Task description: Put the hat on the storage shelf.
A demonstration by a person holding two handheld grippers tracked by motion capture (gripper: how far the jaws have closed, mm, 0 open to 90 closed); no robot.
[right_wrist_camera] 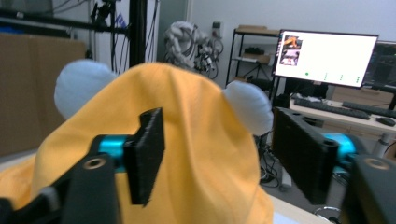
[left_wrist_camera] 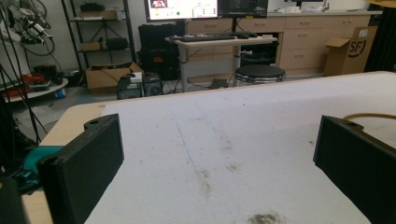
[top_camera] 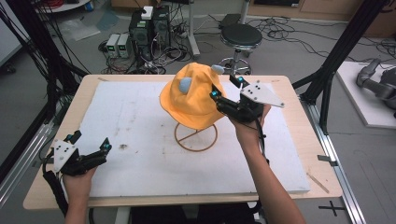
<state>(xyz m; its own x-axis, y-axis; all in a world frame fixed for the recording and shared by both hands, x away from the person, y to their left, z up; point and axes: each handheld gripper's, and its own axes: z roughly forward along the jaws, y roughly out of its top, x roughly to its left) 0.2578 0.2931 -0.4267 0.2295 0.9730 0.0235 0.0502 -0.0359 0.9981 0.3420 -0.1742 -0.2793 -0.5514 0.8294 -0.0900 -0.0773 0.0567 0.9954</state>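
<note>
Sitting on the wire stand at mid-table, the hat looks already placed, and your right gripper has its jaws apart at the hat's right side with cloth between them but no pad pressing, so what is left seems to be backing away. Your left gripper rests wide and empty at the near left of the white mat. Nothing blocks the way out; mind the hat's pale ears and the light stand.

Around my workspace, beyond the tools

I'm seeing a white mat lying under my tools on the wooden table; a black stool is standing beyond them, a lit monitor is glowing ahead of the right one.
</note>
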